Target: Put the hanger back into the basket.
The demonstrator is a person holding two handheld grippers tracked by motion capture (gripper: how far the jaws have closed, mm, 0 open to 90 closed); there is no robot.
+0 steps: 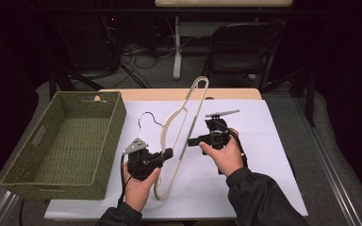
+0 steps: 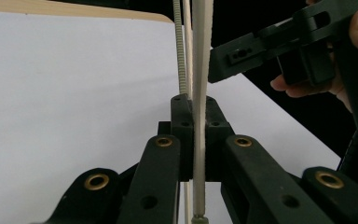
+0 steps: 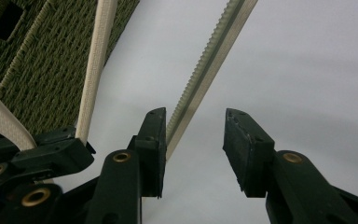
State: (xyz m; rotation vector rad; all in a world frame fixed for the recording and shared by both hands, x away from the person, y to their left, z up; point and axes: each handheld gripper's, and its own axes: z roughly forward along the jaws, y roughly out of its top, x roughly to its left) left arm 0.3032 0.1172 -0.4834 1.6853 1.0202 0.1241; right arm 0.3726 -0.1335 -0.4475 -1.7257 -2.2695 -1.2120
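probably a lab: dark curtains, floor cables (image 1: 141,59), folding chair (image 1: 242,47)

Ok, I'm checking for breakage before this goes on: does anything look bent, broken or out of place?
Nothing looks broken. The cream hanger is held off the table at a slant, clamped in the left gripper; the right gripper stands open beside its ridged bar. A dark wire hook lies apart on the white sheet.

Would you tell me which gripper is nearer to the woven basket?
Left. The left gripper, shut on the hanger, sits just right of the basket; the right gripper, open, lies farther right, beyond the hanger.
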